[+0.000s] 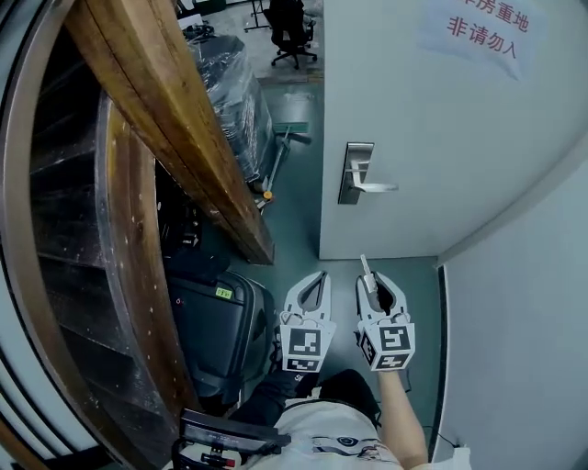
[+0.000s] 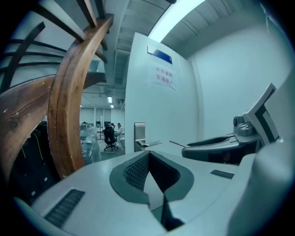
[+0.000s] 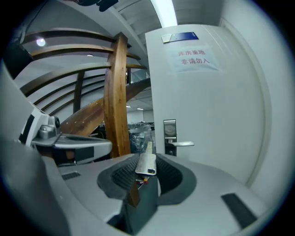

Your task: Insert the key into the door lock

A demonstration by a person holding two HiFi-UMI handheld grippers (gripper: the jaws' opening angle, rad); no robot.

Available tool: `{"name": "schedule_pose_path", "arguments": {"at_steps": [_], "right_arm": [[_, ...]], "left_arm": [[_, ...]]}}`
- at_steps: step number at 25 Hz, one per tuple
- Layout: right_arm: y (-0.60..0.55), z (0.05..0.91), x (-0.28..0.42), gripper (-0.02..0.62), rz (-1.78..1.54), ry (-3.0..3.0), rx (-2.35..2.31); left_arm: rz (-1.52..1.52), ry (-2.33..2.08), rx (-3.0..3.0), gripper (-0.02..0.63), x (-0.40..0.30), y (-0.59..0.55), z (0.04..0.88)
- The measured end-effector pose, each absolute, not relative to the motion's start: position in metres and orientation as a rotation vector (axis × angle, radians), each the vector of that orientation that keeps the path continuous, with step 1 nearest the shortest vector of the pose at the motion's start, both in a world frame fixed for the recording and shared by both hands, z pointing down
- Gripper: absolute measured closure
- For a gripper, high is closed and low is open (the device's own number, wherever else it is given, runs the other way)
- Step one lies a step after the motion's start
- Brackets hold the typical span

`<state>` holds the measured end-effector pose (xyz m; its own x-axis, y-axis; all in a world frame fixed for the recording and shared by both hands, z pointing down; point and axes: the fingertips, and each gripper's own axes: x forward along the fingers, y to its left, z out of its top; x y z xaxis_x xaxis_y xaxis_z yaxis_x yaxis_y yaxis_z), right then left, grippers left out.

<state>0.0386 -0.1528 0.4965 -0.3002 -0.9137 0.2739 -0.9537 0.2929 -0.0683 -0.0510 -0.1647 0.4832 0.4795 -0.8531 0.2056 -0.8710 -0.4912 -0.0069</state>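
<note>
**Right gripper** (image 3: 148, 156): clenched on the key (image 3: 146, 163). The flat silver bow of the key sits between the two dark pads. The blade runs forward past the fingertips and is free of any surface. In the head view the key (image 1: 365, 268) shows as a thin pale strip standing out ahead of this gripper (image 1: 375, 281). Something small and reddish shows behind the bow, but it is too small to identify.

**Left gripper** (image 2: 148, 156): jaws closed together with nothing between them. In the head view it (image 1: 317, 277) is held just beside the right gripper, on its left, level with it and not touching.

**Door** (image 1: 441, 138): white, directly ahead of both grippers and well apart from them. The metal lock plate (image 3: 169, 136) is ahead of the right gripper, a little right of the line of the key blade. Its lever handle (image 3: 183, 144) points away to the right. The keyhole appears to be in the dark part below the handle, though the view is too small to confirm it. The key tip is not at the plate. A paper notice (image 1: 487, 27) with red characters is fixed higher up the door.

**Surroundings:** a curved wooden stair beam (image 1: 165, 110) rises to the left of the left gripper. A dark suitcase (image 1: 216, 330) stands on the floor near that gripper's left side. An office chair (image 1: 292, 32) stands far ahead, beyond the door edge.
</note>
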Motion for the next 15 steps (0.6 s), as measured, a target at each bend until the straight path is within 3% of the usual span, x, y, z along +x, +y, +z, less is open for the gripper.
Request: {"name": "schedule_pose_path", "arguments": {"at_steps": [15], "right_arm": [[-0.267, 0.578, 0.051, 0.476, 0.294, -2.329, 1.692]], "left_arm": [[0.281, -1.700, 2.494, 0.601, -0.066, -0.232, 0.550]]}}
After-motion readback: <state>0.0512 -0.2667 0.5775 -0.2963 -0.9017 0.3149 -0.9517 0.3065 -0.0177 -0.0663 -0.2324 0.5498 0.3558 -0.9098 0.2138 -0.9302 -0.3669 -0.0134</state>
